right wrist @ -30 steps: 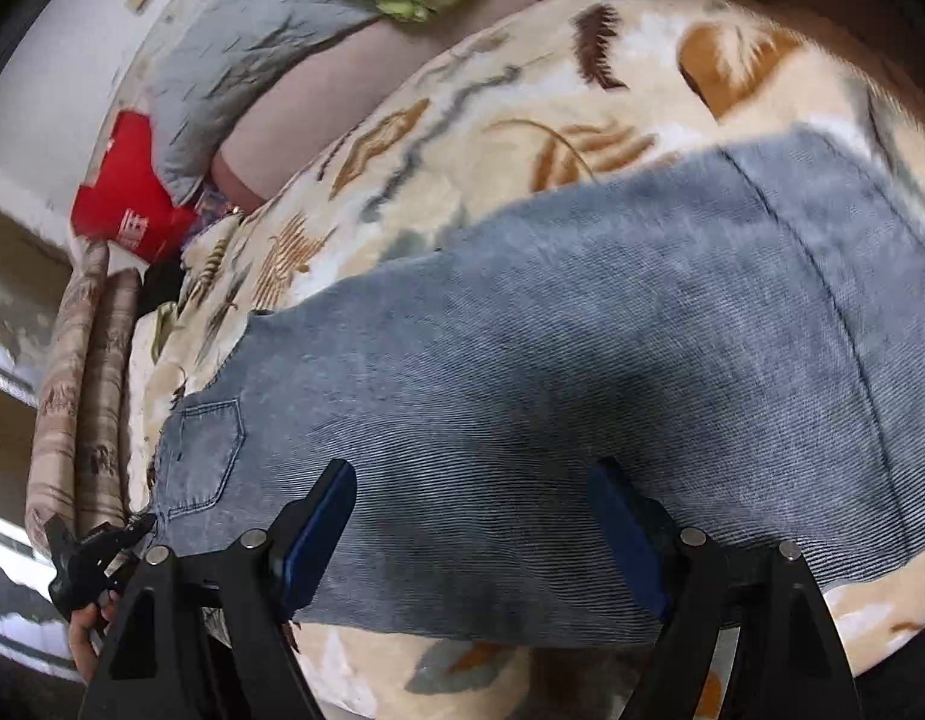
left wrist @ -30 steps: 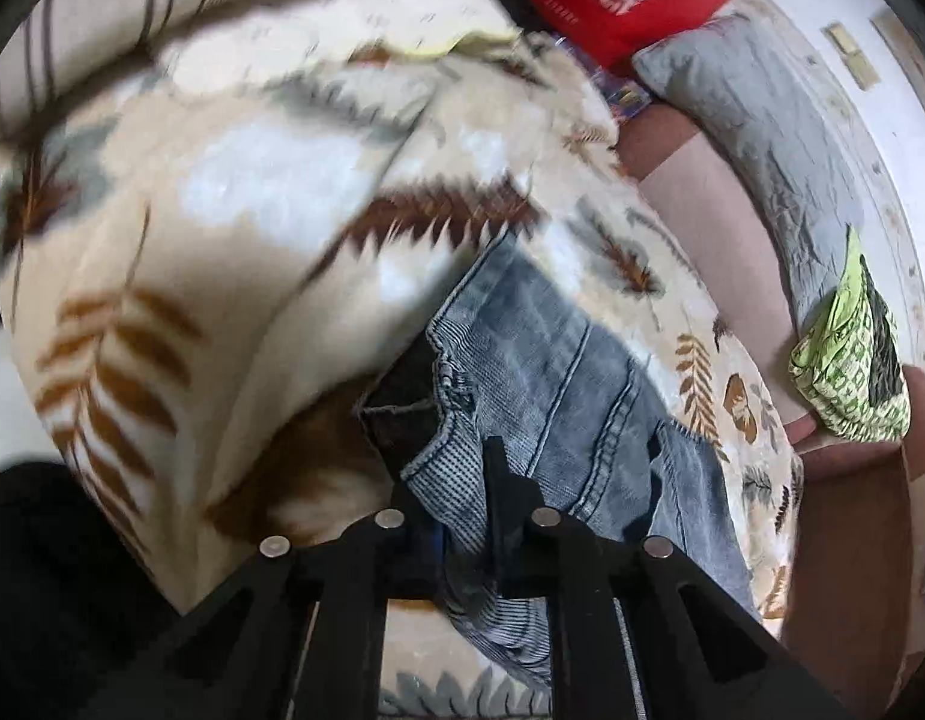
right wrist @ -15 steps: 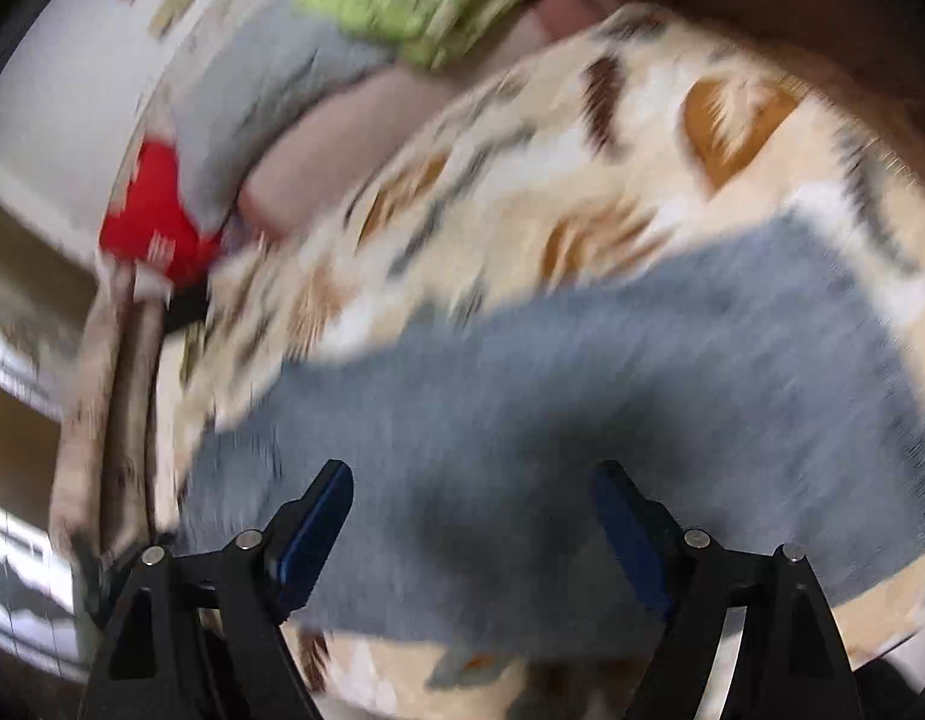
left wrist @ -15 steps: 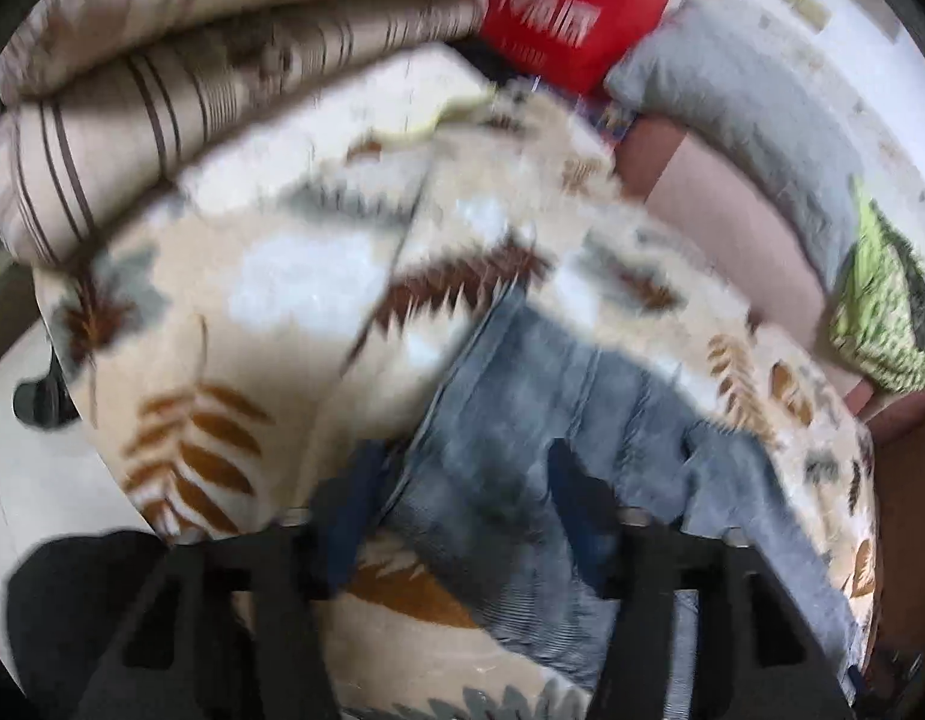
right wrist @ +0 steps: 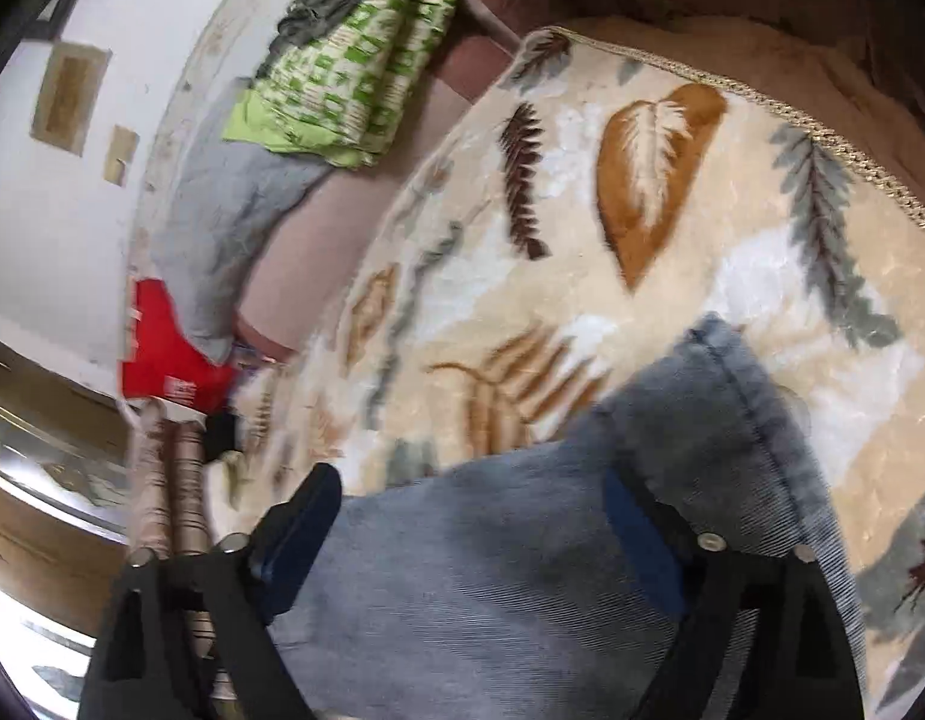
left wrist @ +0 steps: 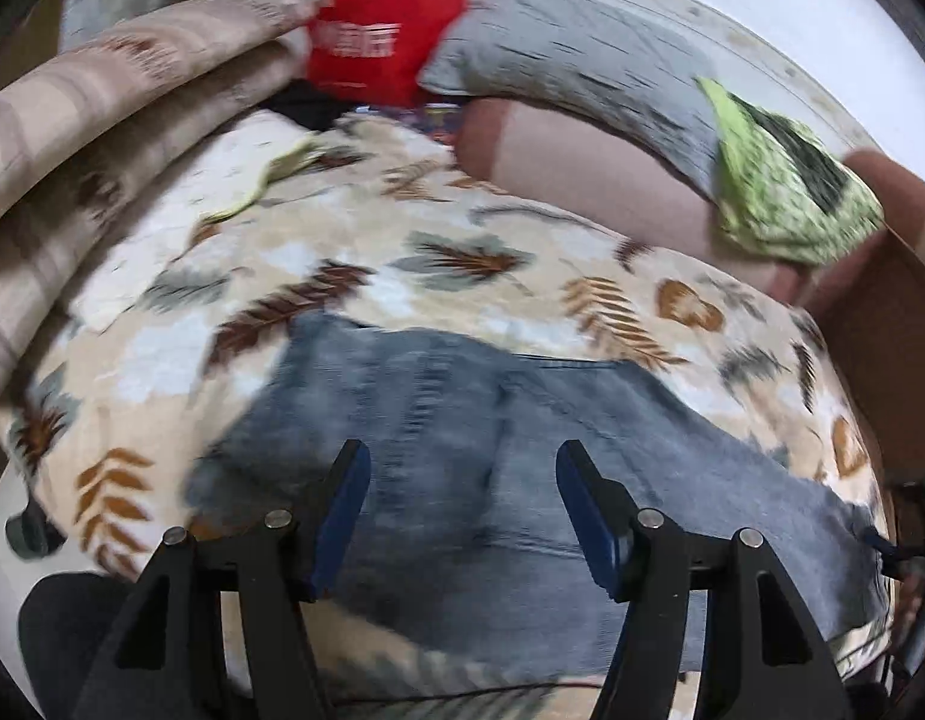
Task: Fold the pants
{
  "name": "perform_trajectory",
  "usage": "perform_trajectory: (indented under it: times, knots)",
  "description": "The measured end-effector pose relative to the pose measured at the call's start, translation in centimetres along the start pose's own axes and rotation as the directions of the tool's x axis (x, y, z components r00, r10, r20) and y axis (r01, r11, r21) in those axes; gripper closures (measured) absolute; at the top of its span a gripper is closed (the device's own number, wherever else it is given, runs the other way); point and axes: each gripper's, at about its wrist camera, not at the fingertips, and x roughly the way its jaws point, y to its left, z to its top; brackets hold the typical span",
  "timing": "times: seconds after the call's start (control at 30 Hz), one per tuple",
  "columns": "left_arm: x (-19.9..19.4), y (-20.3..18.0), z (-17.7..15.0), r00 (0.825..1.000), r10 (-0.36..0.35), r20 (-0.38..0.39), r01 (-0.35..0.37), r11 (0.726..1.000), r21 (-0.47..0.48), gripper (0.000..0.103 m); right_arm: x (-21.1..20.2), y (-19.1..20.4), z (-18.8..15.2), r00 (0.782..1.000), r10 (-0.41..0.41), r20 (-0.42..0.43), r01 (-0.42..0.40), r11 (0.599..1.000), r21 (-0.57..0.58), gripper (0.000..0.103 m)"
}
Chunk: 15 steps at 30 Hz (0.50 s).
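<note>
Item: grey-blue denim pants, lying flat on a cream blanket printed with brown and grey leaves. In the left wrist view they run from centre toward 4 o'clock; in the right wrist view one hemmed leg end sits at 2 o'clock from centre, stitching visible along the hem.

Left tool: jaws spread wide, blue pads on the inner faces, nothing held. It hovers over the denim at 6 o'clock.

Right tool: jaws likewise spread wide, nothing held, positioned over the leg near the hem. Whether either tool touches the cloth cannot be told.

Surroundings, left wrist view:
- Red bag at 12 o'clock, white lettering on it, too blurred to read.
- Grey pillow at 1 o'clock, beside the bag.
- Green and white patterned bundle at 2 o'clock, resting against the pillow's end.
- Striped beige rolled bedding at 10 o'clock, along the blanket's edge.
- Pinkish-brown cushion between the pillow and the blanket.

Right wrist view: blanket edge with gold braided trim at 1 o'clock; white wall at 9 o'clock.
</note>
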Motion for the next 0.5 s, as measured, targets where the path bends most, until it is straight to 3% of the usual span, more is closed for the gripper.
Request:
perform_trajectory:
  times: [0.03, 0.07, 0.2, 0.33, 0.4, 0.43, 0.5]
  knots:
    - [0.4, -1.2, 0.0, 1.000, -0.022, -0.006, 0.022, 0.999, 0.042, 0.037, 1.1, -1.2, 0.2, 0.997, -0.077, -0.024, 0.077, 0.997, 0.007, 0.012]
    - [0.8, -1.9, 0.0, 0.999, -0.029, -0.021, 0.030, 0.997, 0.070, 0.037, 1.8, -2.4, 0.3, 0.996, -0.079, -0.045, 0.081, 0.996, 0.031, 0.014]
    - [2.4, -4.5, 0.5, 0.998, -0.040, -0.049, 0.047, 0.988, 0.144, 0.037, -1.1, -0.6, 1.0, 1.000, -0.004, -0.004, 0.004, 1.000, -0.007, 0.014]
    - [3.9, -6.9, 1.4, 0.995, -0.083, -0.053, 0.093, 0.972, 0.218, 0.037, -3.8, -0.5, 3.2, 0.982, -0.183, 0.042, 0.186, 0.978, -0.095, 0.014]
    - [5.4, -7.9, 1.6, 0.991, -0.106, -0.077, 0.122, 0.961, 0.249, 0.037, -3.5, -2.3, 4.9, 0.962, -0.272, 0.009, 0.271, 0.957, -0.099, 0.025]
    - [6.4, -8.2, 1.6, 0.990, -0.103, -0.100, 0.125, 0.958, 0.256, 0.037, -3.3, -3.2, 5.5, 0.960, -0.279, -0.026, 0.275, 0.956, -0.099, 0.043]
    - [8.4, -8.5, 1.2, 0.986, -0.085, -0.141, 0.121, 0.955, 0.271, 0.037, -2.1, -5.8, 6.2, 0.953, -0.272, -0.134, 0.265, 0.962, -0.063, 0.052]
